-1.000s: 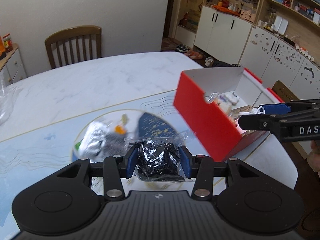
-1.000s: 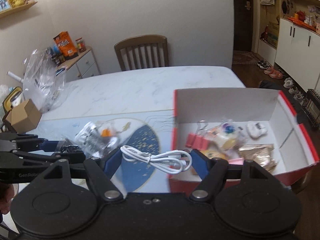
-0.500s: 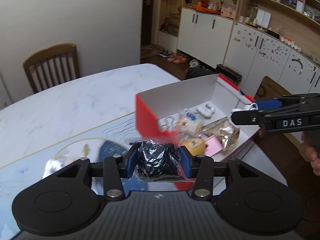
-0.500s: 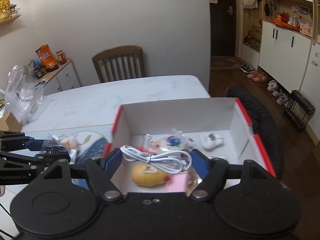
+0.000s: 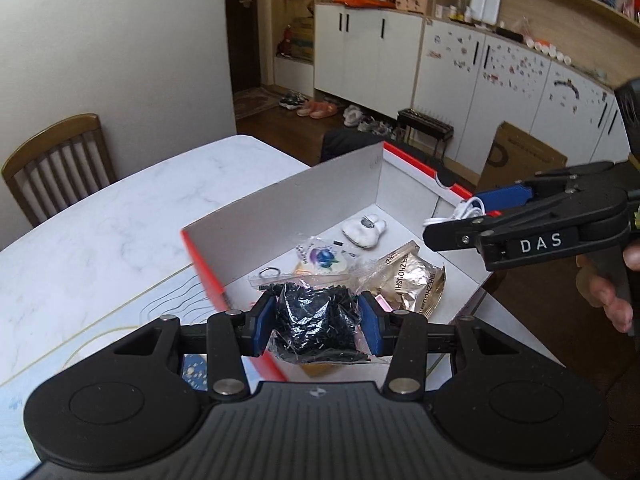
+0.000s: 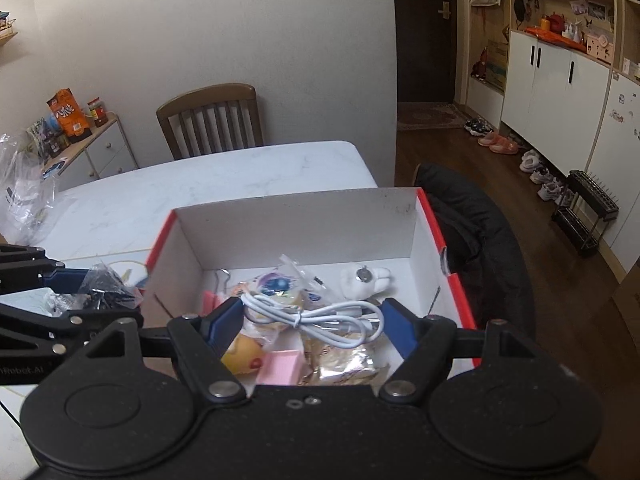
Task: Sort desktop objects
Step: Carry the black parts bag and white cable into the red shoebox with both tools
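My left gripper (image 5: 316,322) is shut on a clear bag of small black parts (image 5: 314,320) and holds it over the near left corner of the red box (image 5: 202,264). My right gripper (image 6: 312,320) is shut on a coiled white cable (image 6: 316,314) and holds it above the inside of the red box (image 6: 448,264). Seen from the left wrist view, the right gripper (image 5: 460,222) hangs over the box's right edge with the cable (image 5: 464,214) in it. In the box lie a gold foil packet (image 5: 416,284), a white plush toy (image 5: 366,230) and a pink block (image 6: 280,366).
The box stands at the right end of the white marble table (image 5: 100,232). A wooden chair (image 6: 212,120) is behind the table. A black seat (image 6: 476,216) sits right of the box. A crumpled clear bag (image 6: 20,196) lies at the table's far left.
Both grippers have moved right from the blue mat to over the red box, each carrying its object. The silver wrapper and mat have left the left wrist view.
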{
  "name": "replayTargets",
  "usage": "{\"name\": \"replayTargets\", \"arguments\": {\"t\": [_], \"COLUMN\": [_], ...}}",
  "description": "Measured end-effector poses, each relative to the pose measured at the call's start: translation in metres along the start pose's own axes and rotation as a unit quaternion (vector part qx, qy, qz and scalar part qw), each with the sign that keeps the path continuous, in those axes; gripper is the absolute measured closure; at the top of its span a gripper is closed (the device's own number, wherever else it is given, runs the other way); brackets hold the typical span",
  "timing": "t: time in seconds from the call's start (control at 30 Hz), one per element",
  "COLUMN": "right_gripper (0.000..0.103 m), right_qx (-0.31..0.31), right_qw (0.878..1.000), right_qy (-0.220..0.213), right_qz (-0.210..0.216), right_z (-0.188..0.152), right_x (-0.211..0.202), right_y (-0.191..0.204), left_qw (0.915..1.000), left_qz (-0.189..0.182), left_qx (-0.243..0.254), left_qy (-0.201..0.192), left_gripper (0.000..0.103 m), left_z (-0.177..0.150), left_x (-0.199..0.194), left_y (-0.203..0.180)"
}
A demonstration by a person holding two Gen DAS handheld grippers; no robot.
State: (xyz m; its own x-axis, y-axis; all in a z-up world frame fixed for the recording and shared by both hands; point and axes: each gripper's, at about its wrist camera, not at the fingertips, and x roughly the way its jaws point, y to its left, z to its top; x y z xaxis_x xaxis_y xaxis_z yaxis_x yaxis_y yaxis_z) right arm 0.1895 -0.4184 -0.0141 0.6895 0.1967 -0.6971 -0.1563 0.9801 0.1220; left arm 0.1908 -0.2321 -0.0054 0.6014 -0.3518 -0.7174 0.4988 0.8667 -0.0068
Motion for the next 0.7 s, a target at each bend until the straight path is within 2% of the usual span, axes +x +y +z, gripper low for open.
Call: {"name": "replayTargets", "arguments": {"t": [0.17, 0.23, 0.43, 0.7], "right_gripper": [0.028, 0.028, 0.028, 0.028], "right_qx": [-0.007, -0.011, -0.045, -0.059], "right_qw": [1.000, 1.000, 0.998, 0.995], "right_qy": [0.019, 0.023, 0.043, 0.078], "right_qz": [0.003, -0.009, -0.013, -0.013], "right_z": [0.002, 0.002, 0.002, 0.008], "right_x": [0.018, 0.027, 0.053, 0.089], "right_y": [-0.009, -0.012, -0.013, -0.019], "left_qw": [0.9997, 0.9995, 0.9986, 0.9964], "left_qz": [-0.010, -0.016, -0.014, -0.007], "left_qx": [0.009, 0.006, 0.017, 0.040], "left_qy": [0.019, 0.027, 0.048, 0.074], "left_gripper": [0.059, 0.059, 0.059, 0.059], "left_z": [0.007, 0.009, 0.011, 0.015], "left_x": [0.025, 0.035, 0.061, 0.091], "left_y": [-0.006, -0.006, -0.004, -0.005]}}
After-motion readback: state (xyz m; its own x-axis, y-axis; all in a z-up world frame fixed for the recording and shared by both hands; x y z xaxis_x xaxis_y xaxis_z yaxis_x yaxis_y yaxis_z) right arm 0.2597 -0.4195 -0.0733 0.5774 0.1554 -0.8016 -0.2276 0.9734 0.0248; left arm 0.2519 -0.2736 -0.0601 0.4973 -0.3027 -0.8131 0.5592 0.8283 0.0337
